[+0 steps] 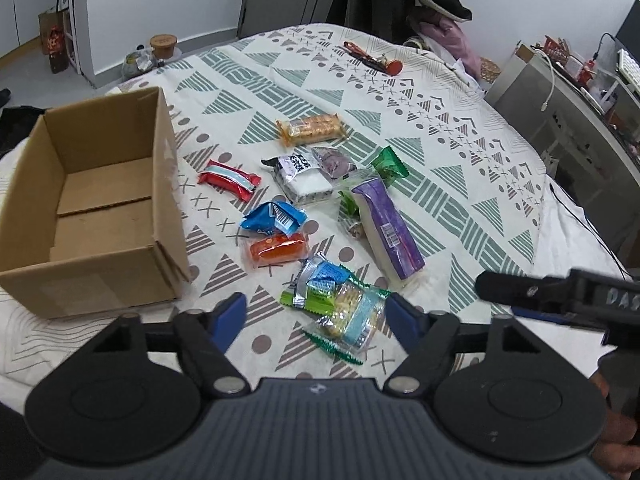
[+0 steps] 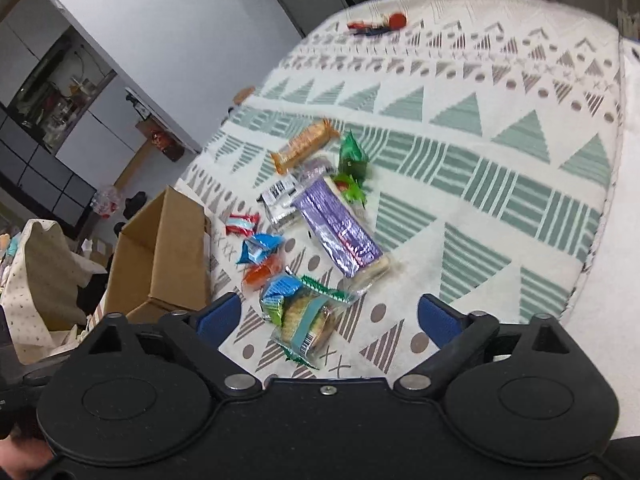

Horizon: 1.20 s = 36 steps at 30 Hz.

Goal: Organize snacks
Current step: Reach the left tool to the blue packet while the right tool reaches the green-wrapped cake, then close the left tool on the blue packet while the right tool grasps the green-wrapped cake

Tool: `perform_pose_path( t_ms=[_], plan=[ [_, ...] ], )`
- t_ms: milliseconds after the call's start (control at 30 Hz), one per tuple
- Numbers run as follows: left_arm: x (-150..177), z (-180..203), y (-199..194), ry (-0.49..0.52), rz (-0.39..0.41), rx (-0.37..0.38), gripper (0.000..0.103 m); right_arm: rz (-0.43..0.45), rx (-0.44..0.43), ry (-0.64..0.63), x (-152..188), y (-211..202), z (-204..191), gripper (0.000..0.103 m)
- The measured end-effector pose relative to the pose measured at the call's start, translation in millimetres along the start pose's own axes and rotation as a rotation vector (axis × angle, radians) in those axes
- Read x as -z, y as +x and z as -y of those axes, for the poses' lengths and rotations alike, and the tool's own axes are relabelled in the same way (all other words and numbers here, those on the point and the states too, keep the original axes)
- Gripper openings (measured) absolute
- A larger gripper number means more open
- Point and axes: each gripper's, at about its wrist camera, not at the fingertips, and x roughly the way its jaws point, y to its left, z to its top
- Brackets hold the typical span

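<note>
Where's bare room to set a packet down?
Inside the cardboard box, nothing in it. Bare cloth also right of the purple pack toward the table edge. Crowded between box and purple pack; cracker packet lies by the left gripper.

Left tongs (image 1: 316,322) gape above snack packets (image 1: 340,304) beside cardboard box (image 1: 100,200).

Even indoor light is falling w/ soft shadows beside the cardboard box (image 1: 96,200). Left view is staying sharp; right view is smearing w/ motion blur. Fisheye is bending edges beyond the box; foil wrappers (image 1: 316,280) are glinting.
</note>
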Motion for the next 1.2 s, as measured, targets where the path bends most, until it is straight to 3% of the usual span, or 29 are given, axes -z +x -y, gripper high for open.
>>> perform_pose_path(
  t_ms=[100,567,767,867,1033,1200],
  plan=[
    [-3.8,-1.0,13.4,-0.005,-0.015,0.002,0.065,-0.044,-0.010,0.024,-1.6,15.5,2.1,0.081],
    [-8.9,-6.9,72.8,0.012,-0.079,-0.001,0.064,-0.157,-0.052,0.241,-3.6,67.5,21.3,0.059],
    [-11.2,-12.0,95.0,0.003,-0.103,0.020,0.064,-0.183,-0.070,0.313,1.5,79.2,25.4,0.057],
    [-8.9,-12.9,104.2,0.008,-0.114,0.039,0.060,-0.176,-0.068,0.322,2.5,80.1,23.8,0.056],
    [-9.5,-18.1,104.8,-0.005,-0.101,0.068,0.037,-0.195,-0.051,0.342,7.3,92.0,17.5,0.051],
    [-11.4,-25.8,97.1,-0.020,-0.110,0.057,0.031,-0.202,-0.027,0.310,11.7,102.0,4.4,0.048]
  ],
)
